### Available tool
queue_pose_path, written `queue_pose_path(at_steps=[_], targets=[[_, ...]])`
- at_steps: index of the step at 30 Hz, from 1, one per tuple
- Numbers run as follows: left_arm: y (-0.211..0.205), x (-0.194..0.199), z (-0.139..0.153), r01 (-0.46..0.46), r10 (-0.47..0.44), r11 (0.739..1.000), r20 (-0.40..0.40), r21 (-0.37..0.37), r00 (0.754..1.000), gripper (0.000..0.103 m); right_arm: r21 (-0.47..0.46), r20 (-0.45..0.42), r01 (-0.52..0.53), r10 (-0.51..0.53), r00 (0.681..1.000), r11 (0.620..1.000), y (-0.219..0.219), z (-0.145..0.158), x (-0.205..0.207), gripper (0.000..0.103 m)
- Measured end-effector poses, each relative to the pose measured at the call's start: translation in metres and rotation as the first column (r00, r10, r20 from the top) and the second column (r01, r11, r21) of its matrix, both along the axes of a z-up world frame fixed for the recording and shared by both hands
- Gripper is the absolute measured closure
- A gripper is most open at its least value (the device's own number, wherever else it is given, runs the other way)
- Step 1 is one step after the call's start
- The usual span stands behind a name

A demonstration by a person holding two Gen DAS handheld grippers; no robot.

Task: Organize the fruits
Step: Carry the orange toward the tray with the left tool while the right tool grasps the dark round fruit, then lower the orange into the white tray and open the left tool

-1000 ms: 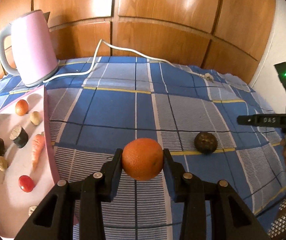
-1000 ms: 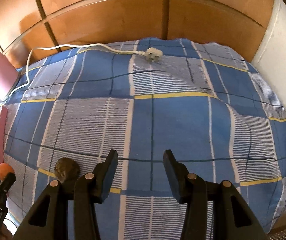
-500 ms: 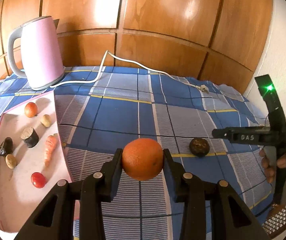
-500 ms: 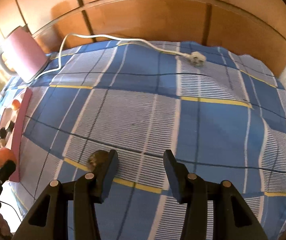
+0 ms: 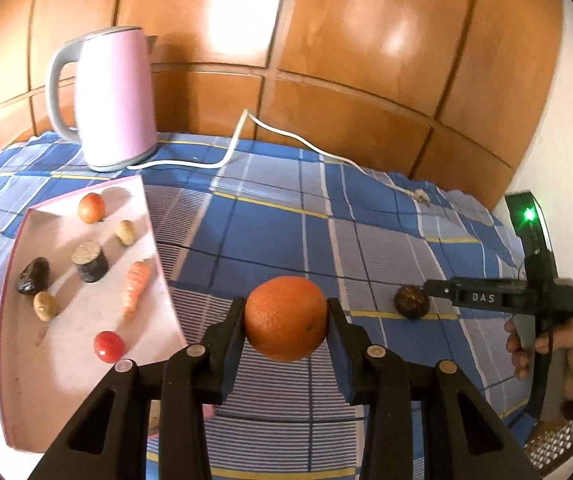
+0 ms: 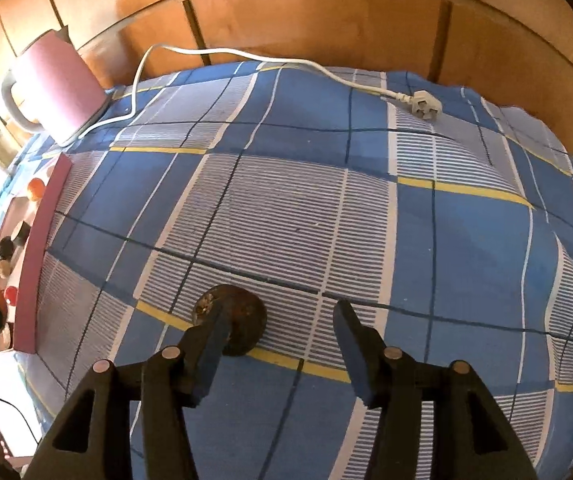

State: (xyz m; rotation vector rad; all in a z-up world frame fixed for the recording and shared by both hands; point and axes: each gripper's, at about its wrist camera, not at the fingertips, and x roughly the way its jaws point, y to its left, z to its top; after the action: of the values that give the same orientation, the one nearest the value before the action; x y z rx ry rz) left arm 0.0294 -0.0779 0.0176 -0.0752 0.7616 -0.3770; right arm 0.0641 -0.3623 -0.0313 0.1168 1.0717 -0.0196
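Observation:
My left gripper (image 5: 285, 318) is shut on a large orange (image 5: 285, 318), held above the checked cloth just right of the pink tray (image 5: 86, 364). The tray holds a small orange fruit (image 5: 91, 208), a carrot (image 5: 136, 286), a red tomato (image 5: 108, 346) and several small dark and tan pieces. A dark round fruit (image 6: 242, 320) lies on the cloth, partly behind the left finger of my right gripper (image 6: 280, 320). That gripper's jaws are opening and its pads do not press the fruit. The left wrist view shows the same fruit (image 5: 410, 300) at the right gripper's tip.
A pink kettle (image 5: 114, 96) stands at the back left by the wooden wall. Its white cord (image 5: 278, 136) runs across the cloth to a loose plug (image 6: 426, 106). A person's hand (image 5: 546, 344) holds the right gripper near the table's right edge.
The right gripper swung left to the dark fruit, which now sits at its left finger, and its jaws widened. The left gripper shifted with the orange, bringing tray and kettle more into view.

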Motion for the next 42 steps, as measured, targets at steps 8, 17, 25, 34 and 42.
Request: queue_pose_path(at_steps=[8, 17, 25, 34, 42], targets=[[0.053, 0.008, 0.009, -0.123, 0.123, 0.991, 0.005, -0.048, 0.992, 0.064, 0.022, 0.050, 0.052, -0.053, 0.997, 0.998, -0.011, 0.009, 0.001, 0.049], [0.113, 0.013, 0.004, -0.252, 0.251, 0.965, -0.015, -0.075, 0.968, 0.064, 0.007, 0.035, 0.033, -0.033, 0.999, 0.999, 0.015, -0.002, 0.011, 0.049], [0.162, 0.020, 0.005, -0.347, 0.345, 0.930, -0.038, -0.118, 0.938, 0.064, -0.096, 0.049, 0.023, -0.018, 0.999, 0.995, 0.051, -0.028, 0.011, 0.049], [0.196, 0.044, -0.004, -0.414, 0.404, 0.901, -0.099, -0.128, 0.909, 0.064, -0.103, 0.121, 0.029, -0.016, 0.993, 0.994, 0.050, -0.031, 0.000, 0.052], [0.186, 0.090, -0.010, -0.391, 0.386, 0.919, -0.093, -0.047, 0.918, 0.063, -0.109, 0.150, 0.031, -0.015, 0.989, 0.994, 0.051, -0.032, -0.002, 0.052]])
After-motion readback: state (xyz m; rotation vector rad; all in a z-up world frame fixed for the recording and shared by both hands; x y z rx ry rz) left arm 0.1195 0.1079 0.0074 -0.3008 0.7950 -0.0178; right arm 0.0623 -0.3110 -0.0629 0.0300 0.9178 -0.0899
